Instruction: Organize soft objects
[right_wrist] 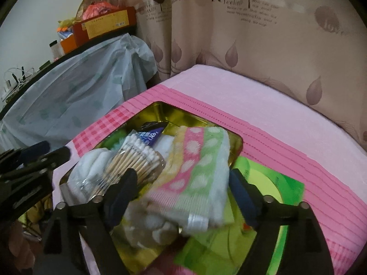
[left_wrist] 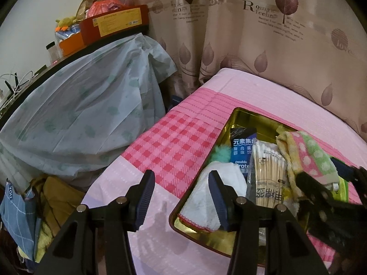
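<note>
A gold metal tray (left_wrist: 250, 116) lies on the pink bed. It holds a white cloth (left_wrist: 206, 204), a bag of cotton swabs (left_wrist: 268, 171), a blue sachet (left_wrist: 243, 146), a teal fluffy thing (left_wrist: 221, 152) and a striped polka-dot towel (left_wrist: 309, 158). My left gripper (left_wrist: 181, 199) is open over the tray's left edge, empty. My right gripper (right_wrist: 183, 190) is open above the striped towel (right_wrist: 197, 167), with the towel between the fingers; it does not grip it. The swabs (right_wrist: 135, 160) and white cloth (right_wrist: 91, 162) lie to its left. The right gripper also shows in the left view (left_wrist: 328, 190).
A green lid or packet (right_wrist: 270, 183) lies beside the tray (right_wrist: 174, 110) on the right. A patterned curtain (left_wrist: 252, 34) hangs behind the bed. A plastic-covered table (left_wrist: 80, 105) with boxes stands at left. Clothes and bags (left_wrist: 34, 217) pile at the lower left.
</note>
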Demonstrator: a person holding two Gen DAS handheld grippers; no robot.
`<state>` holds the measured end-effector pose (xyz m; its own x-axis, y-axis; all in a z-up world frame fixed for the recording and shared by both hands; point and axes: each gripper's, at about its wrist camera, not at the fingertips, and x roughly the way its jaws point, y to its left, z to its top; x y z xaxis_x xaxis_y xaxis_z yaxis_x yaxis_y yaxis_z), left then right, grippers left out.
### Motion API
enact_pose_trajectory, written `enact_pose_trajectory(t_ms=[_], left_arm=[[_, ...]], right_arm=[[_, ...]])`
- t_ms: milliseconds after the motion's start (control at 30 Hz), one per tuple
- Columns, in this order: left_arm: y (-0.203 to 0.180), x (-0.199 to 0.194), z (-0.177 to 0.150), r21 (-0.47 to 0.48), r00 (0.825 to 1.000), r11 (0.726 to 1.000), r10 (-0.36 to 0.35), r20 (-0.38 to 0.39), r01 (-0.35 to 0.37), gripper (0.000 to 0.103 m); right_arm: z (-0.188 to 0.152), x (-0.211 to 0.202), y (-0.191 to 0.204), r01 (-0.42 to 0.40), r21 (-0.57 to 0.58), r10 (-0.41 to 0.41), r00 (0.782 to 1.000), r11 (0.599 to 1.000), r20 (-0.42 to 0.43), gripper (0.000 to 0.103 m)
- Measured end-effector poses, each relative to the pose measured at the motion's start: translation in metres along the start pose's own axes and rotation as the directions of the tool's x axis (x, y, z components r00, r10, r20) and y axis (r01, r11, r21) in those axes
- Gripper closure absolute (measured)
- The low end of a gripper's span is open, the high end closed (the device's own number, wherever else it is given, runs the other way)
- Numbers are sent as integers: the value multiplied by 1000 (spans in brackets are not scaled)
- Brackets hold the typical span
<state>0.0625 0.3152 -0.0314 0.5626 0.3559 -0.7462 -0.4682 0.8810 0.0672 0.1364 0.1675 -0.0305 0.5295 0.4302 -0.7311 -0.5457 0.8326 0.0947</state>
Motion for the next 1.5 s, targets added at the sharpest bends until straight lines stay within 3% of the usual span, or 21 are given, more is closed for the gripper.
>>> enact_pose_trajectory(t_ms=[167,533,833,1500], left_arm=[[-4,-6,0,16,1000,1000,-11,23,11,53],[-23,-25,-6,74,997,996,-55,62,50,53],[-26,-28,-7,82,996,995,-64,66,58,51],[-30,-26,-7,101,996,993,-72,59,66,51]], right_arm=[[-24,-33,8,62,-4,-62,997,998,38,4],[-64,-62,8,160,75,-164,986,984,41,1],[-68,-72,5,170,117,-179,981,979,71,1],[-70,-62,7,162,109,-167,985,981,35,1]])
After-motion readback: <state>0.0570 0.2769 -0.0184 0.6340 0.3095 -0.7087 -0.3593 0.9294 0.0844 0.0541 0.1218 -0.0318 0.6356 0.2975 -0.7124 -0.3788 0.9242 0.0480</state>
